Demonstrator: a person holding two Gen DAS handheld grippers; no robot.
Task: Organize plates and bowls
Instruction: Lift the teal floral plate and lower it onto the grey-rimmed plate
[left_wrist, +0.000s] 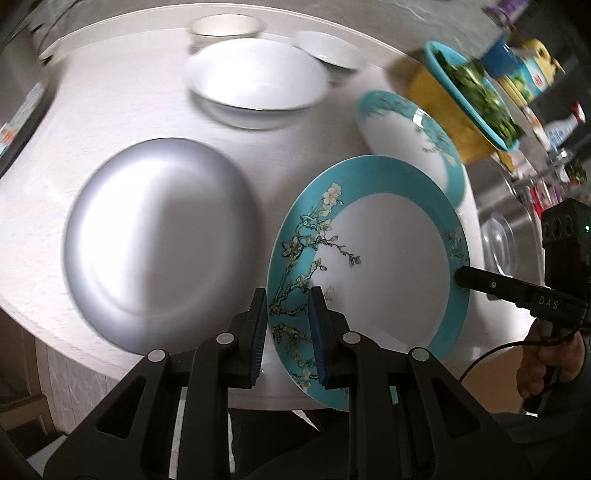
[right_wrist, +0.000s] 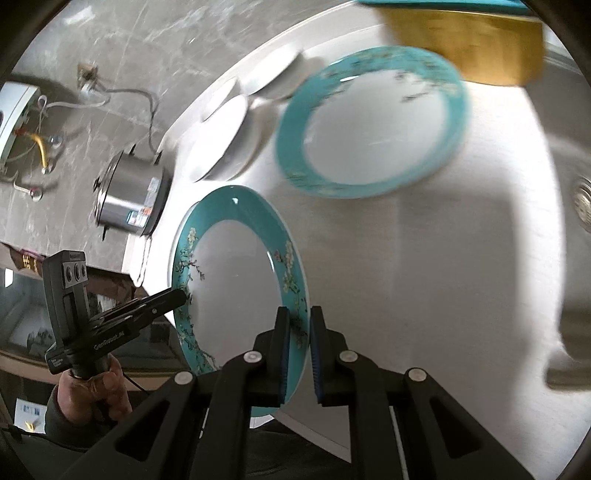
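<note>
Greens (left_wrist: 480, 96) in turquoise tray (left_wrist: 434, 55)

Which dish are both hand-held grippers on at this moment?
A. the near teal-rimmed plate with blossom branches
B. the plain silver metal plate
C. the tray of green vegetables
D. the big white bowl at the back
A: the left gripper straddles one edge of the near teal-rimmed plate and the right gripper straddles its opposite edge, while the silver plate lies untouched beside it.
</note>
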